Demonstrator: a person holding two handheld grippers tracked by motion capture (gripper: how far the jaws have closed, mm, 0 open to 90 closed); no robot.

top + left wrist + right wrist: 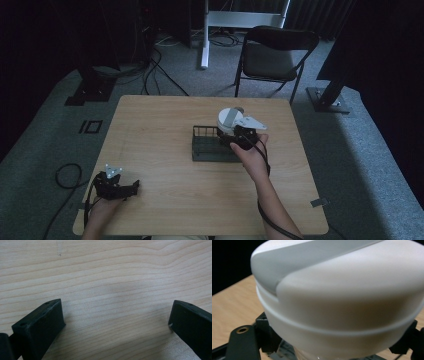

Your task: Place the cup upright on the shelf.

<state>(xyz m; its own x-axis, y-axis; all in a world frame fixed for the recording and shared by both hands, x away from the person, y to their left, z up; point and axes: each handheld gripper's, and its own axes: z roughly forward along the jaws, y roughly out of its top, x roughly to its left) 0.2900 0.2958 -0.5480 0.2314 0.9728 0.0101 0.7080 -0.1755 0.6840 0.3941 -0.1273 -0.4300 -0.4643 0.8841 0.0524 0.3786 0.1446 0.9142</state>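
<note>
Right gripper (239,134) grips a white round lidded container (229,119) between its jaws, holding it over the black wire rack (202,145) near the table's (150,130) center. Left gripper (131,189) rests near the table's near left corner, jaws spread wide over bare wood.

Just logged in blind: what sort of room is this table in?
Probably a lab or recording studio, not a home: grey carpet, loose floor cables, black stand bases beside the wooden table, and a folding chair.
</note>
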